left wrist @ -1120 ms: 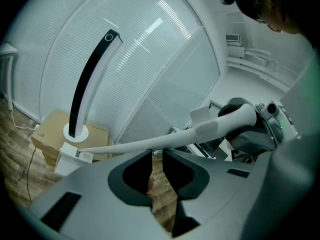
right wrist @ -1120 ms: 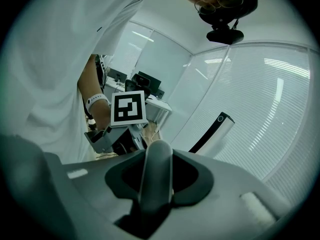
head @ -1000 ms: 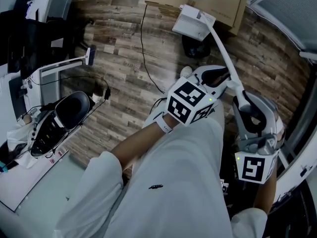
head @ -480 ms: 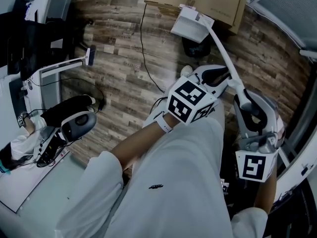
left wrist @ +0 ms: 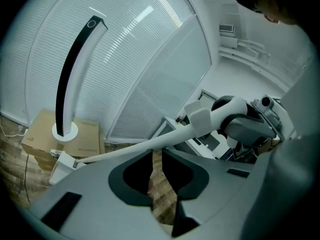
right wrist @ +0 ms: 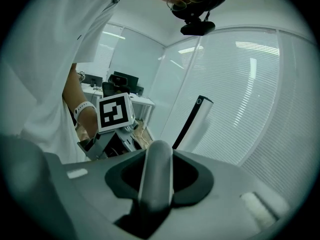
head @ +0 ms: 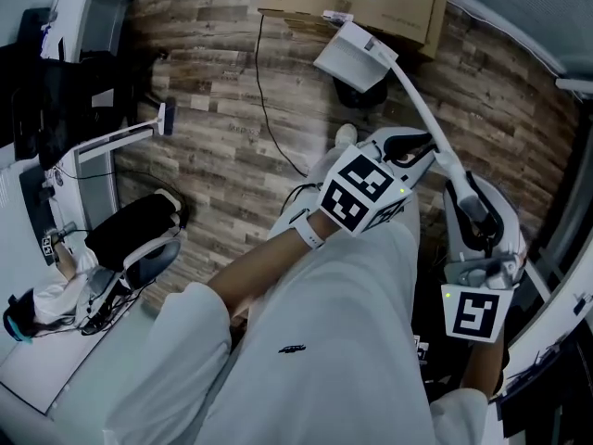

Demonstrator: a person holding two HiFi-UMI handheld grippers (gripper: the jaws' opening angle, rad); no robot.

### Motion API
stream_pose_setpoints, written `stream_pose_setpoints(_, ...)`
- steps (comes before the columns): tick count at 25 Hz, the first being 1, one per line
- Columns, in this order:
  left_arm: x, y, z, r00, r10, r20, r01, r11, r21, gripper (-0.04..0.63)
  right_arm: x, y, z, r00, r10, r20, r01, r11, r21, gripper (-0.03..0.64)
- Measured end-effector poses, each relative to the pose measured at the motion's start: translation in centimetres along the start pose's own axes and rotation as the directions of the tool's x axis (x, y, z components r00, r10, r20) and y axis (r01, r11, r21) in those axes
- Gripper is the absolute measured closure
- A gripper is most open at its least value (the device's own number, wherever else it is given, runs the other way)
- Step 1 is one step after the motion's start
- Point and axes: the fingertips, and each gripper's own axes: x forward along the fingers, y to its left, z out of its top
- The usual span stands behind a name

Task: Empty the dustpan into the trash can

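A white dustpan point(head: 350, 56) on a long white handle point(head: 422, 114) hangs over a dark round trash can point(head: 366, 93), which it partly hides. My right gripper point(head: 473, 207) is shut on the grey grip end of the handle point(right wrist: 156, 179), which fills the space between its jaws. My left gripper point(head: 408, 146) sits close beside the handle, lower left of it. In the left gripper view the handle point(left wrist: 150, 145) crosses just beyond the left gripper point(left wrist: 157, 154), whose jaws stand a narrow slit apart with only floor showing between them. The dustpan point(left wrist: 62, 166) shows at lower left there.
A cardboard box point(head: 371, 3) stands behind the trash can, with a tall black-and-white stand point(left wrist: 70, 74) on it. A black cable point(head: 264, 100) runs across the wooden floor. A black office chair point(head: 134, 230) and a white desk point(head: 37, 341) are at the left. A window wall closes the right side.
The dustpan end has drifted slightly up and left in the head view, and the right gripper has rolled a little. The black chair at the left has turned.
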Motion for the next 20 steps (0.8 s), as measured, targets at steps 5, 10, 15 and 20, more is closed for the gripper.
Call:
stream_pose_setpoints(5,1.4,-2.0,-0.2,0.998,-0.043,-0.041,0.046,0.996,0.079,0.535,-2.0,-1.0,-1.5,0.997,-0.078,-0.026,0.080,0.992,0.098,0.497)
stream_pose_setpoints(10,2.6,-3.6,0.1,0.994,-0.091,-0.062,0.098,0.988,0.123,0.540,-4.4,-2.2,-3.1,0.986,-0.155,-0.065,0.165,0.967,0.193,0.497)
stream_pose_setpoints(15,3.2,-4.4,0.1,0.991,-0.108,-0.083,0.119,0.981,0.154,0.550,-7.0,-3.7,-4.6,0.964,-0.244,-0.106,0.265,0.920,0.288,0.497)
stream_pose_setpoints(20,3.6,-5.2,-0.4,0.988,-0.111,-0.104,0.130,0.974,0.187,0.574,-9.7,-5.2,-5.7,0.937,-0.315,-0.152,0.348,0.880,0.324,0.496)
